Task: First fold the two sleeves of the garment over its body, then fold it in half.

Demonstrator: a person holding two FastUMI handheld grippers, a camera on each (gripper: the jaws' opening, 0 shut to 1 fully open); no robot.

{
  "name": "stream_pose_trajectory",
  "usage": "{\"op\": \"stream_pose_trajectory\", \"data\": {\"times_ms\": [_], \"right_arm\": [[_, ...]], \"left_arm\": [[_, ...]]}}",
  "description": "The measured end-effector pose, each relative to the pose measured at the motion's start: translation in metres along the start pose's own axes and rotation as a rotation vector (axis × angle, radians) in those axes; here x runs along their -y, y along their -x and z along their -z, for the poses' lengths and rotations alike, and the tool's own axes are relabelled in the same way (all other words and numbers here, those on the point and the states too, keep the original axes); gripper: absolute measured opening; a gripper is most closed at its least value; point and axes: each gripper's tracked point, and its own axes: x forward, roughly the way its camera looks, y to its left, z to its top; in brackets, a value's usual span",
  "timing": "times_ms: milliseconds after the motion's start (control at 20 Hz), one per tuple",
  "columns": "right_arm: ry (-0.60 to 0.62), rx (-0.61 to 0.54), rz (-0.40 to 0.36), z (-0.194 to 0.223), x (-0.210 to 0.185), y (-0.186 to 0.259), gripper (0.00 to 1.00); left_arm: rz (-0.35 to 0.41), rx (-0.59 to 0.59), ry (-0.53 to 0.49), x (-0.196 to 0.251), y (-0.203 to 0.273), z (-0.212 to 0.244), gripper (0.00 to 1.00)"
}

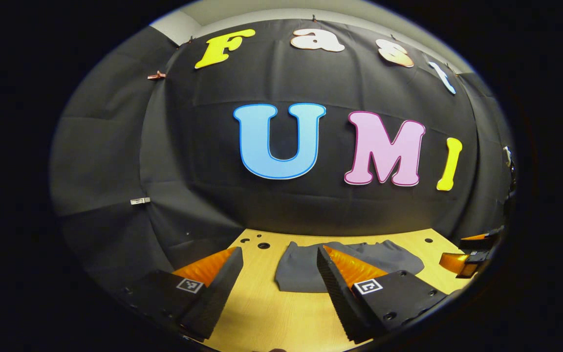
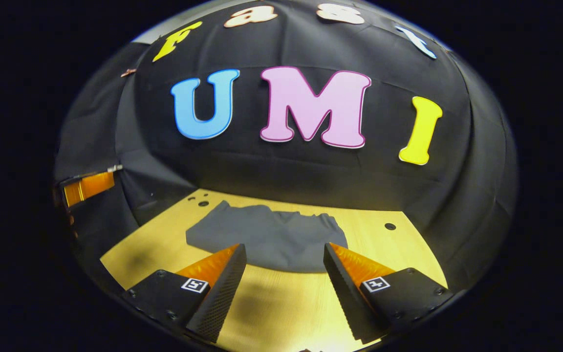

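Garment [image 2: 269, 239]: grey, compact, lying flat at the far middle of the wooden table [image 2: 281, 303], no sleeve sticking out; folded already or bunched, you cannot tell. Left gripper [image 1: 279, 274] and right gripper [image 2: 285, 266]: both spread wide, holding nothing, hovering short of its near edge.

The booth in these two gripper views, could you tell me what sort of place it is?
Probably a data-recording booth, not a home: black cloth wall, a bare wooden table with drilled holes, and one grey garment laid out between the open left gripper and right gripper.
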Motion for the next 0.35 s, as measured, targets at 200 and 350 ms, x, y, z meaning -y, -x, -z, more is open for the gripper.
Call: {"op": "stream_pose_trajectory", "data": {"times_ms": [200,350], "right_arm": [[-0.029,-0.044,0.003,0.021,-0.011,0.020,0.98],[-0.078,-0.078,0.012,0.040,-0.014,0.028,0.98]], "left_arm": [[0.005,-0.026,0.003,0.002,0.011,0.022,0.96],[0.020,-0.044,0.010,0.002,0.017,0.035,0.96]]}}
